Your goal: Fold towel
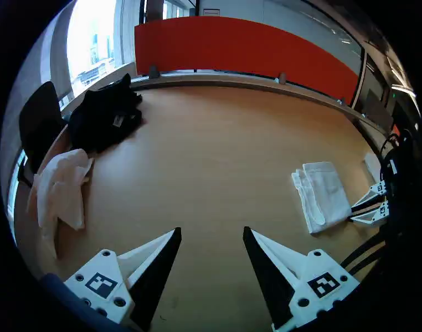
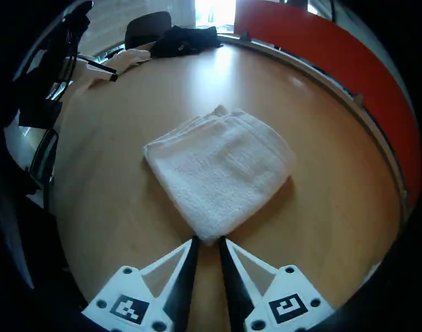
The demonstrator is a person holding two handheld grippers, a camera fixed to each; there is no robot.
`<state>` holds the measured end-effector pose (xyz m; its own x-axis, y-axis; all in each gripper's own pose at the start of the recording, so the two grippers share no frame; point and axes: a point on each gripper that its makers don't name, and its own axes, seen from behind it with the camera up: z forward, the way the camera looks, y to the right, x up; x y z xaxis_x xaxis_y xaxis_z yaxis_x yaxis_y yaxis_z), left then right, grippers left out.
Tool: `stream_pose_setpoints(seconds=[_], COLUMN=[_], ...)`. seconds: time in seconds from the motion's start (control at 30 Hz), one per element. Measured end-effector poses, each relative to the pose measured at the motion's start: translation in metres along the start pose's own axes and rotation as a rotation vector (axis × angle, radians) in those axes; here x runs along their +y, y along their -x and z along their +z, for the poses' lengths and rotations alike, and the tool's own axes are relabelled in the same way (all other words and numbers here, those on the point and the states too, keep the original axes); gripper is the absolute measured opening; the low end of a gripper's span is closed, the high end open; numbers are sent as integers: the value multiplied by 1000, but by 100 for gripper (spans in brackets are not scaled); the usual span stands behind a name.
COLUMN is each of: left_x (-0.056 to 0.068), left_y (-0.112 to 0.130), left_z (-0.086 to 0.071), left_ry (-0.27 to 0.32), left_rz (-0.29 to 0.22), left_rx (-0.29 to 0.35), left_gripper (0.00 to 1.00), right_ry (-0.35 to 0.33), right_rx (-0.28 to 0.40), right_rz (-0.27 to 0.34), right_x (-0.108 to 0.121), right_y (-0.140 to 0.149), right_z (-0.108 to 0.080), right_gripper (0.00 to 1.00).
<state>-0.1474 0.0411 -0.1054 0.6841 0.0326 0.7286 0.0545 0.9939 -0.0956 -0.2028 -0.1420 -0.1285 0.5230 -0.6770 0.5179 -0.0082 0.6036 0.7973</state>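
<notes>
Nearest, left gripper view: left gripper, fingers spread wide, nothing between them, poised over bare wooden table.
Nearest, right gripper view: right gripper, fingers drawn almost together, only a narrow slit between, tips flanking the near corner of towel; grip on the cloth impossible to confirm.
Towel: white, folded to a thick squarish pad, flat on the table, off to the right of the left gripper.
Farther left, at table edge: crumpled white cloth.
Beyond it: black garment, heaped; dark chair beside.
Farthest: red partition along the table's back rim, bright window behind.
</notes>
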Motion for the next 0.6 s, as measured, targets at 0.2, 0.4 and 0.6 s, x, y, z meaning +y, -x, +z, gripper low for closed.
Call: stream_pose_setpoints(seconds=[0.2,0.4,0.6], left_x=[0,0,1], left_y=[1,2,2], left_z=[0,-1,0], left_ry=[-1,1,4], left_rz=[1,0,3], left_rx=[-1,0,-1], left_gripper=[82,82,82], right_ry=[6,17,35], right_rx=[4,16,39], right_rz=[5,5,0], right_x=[1,3,7], right_y=[0,-3,-15], right_z=[0,-1,-9], right_gripper=[6,6,6])
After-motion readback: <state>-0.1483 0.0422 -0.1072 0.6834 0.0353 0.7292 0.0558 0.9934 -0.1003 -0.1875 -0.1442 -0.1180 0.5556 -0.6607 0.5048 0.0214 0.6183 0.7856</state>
